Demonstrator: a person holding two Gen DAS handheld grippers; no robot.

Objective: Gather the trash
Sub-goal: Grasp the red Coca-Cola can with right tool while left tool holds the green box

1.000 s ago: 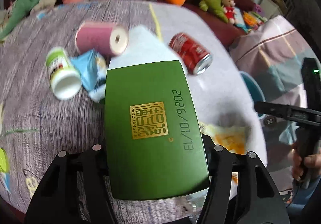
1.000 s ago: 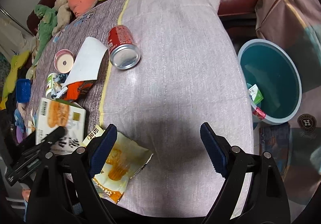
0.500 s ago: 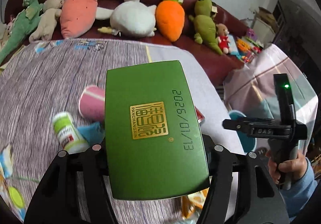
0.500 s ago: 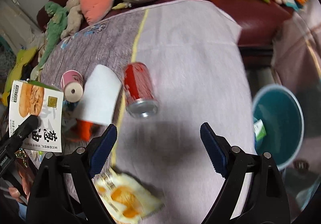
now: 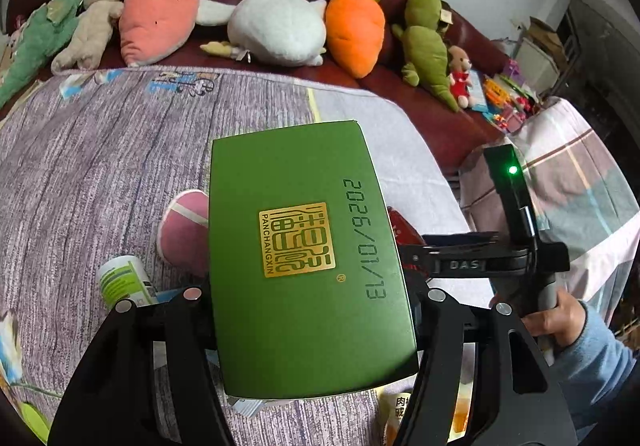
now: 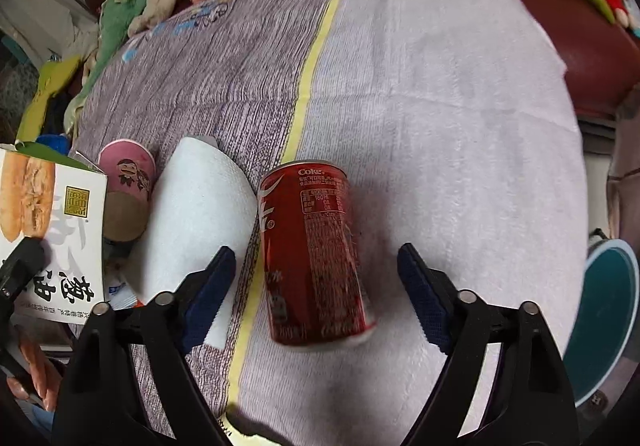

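Can [image 6: 314, 252]: now lying between the right gripper [image 6: 316, 278]'s closing fingers, untouched.
Jaws have just narrowed round it; left gripper [image 5: 310, 310] holds the box [image 5: 308, 266], bin [image 6: 604, 318] beside.

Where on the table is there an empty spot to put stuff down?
The pale cloth right of the yellow stripe is bare from the lying red Coke can back to the dark red sofa. The left side is crowded: white paper sheet, pink cup.

green box [image 5: 308, 266] "PANCHANGXIN", "2026/01/13"; red can [image 6: 312, 250] "Coke"
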